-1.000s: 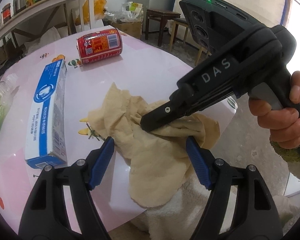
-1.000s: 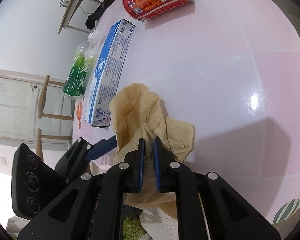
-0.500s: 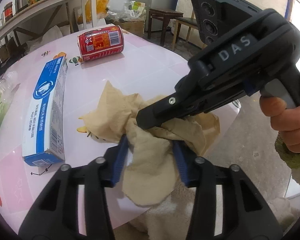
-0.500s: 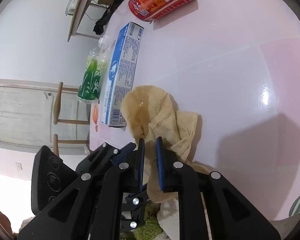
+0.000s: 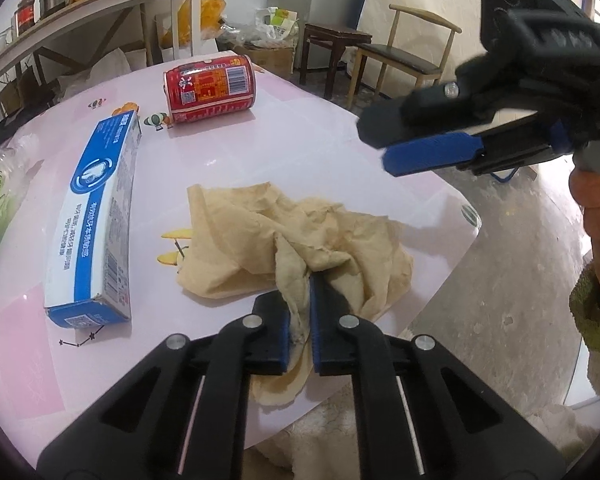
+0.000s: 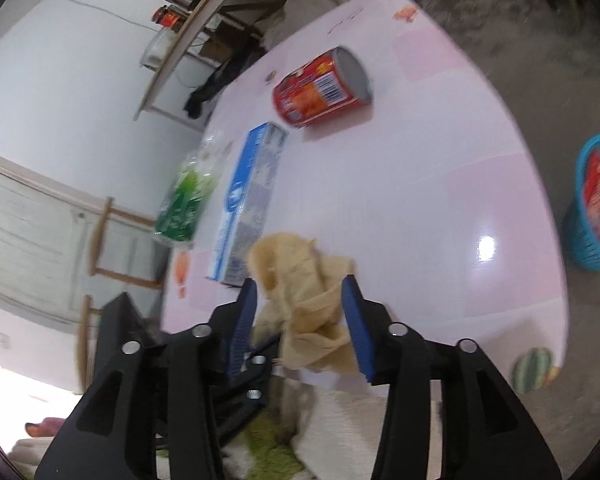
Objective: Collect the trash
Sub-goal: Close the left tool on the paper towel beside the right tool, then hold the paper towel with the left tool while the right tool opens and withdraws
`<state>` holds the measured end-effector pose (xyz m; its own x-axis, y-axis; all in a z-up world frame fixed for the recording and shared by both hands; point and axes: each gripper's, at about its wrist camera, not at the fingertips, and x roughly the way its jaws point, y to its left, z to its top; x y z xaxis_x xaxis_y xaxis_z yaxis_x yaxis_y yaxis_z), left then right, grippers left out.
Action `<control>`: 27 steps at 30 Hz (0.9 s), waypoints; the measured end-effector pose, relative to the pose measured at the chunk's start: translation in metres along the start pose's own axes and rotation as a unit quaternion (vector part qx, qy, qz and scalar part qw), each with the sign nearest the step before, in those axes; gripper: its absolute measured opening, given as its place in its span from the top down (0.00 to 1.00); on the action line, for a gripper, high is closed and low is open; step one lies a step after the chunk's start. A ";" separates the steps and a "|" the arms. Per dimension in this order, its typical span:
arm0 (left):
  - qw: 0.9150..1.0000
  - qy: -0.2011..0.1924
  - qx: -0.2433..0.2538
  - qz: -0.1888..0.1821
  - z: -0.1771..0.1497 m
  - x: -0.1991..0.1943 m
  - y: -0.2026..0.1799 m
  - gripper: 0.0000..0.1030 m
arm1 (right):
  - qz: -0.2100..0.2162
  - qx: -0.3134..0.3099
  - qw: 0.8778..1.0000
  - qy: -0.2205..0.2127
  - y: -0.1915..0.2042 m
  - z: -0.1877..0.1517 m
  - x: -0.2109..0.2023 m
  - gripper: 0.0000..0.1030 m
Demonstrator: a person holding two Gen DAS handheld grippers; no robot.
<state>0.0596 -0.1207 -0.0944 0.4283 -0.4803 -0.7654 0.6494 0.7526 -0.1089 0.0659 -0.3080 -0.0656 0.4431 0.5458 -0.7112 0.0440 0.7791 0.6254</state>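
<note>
My left gripper [image 5: 300, 312] has just closed and pinches the crumpled tan paper [image 5: 300, 236] at the near edge of the pink table [image 5: 320, 152]. My right gripper [image 6: 300, 320] has just opened, its pads clear of the paper. Beyond the paper lie a blue carton [image 5: 96, 216] and a red can [image 5: 210, 88]. A blue basket [image 6: 596, 204] stands on the grey floor off the table's right side.
</note>
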 end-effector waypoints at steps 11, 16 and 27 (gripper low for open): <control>0.999 -0.035 -0.029 0.008 0.004 -0.027 0.008 0.95 | -0.061 -0.003 0.998 -0.022 0.002 -0.004 0.010 0.42; 0.998 -0.044 -0.039 0.008 0.003 -0.034 0.012 0.95 | -0.069 -0.004 0.997 -0.029 0.006 -0.005 0.010 0.36; 0.997 -0.055 -0.045 0.008 -0.001 -0.043 0.013 0.95 | -0.080 -0.006 0.996 -0.047 0.014 -0.005 0.003 0.28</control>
<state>0.0494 -0.0896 -0.0640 0.5077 -0.5114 -0.6933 0.5849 0.7955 -0.1584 0.0635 -0.2939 -0.0608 0.5130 0.3841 -0.7677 0.1095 0.8577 0.5023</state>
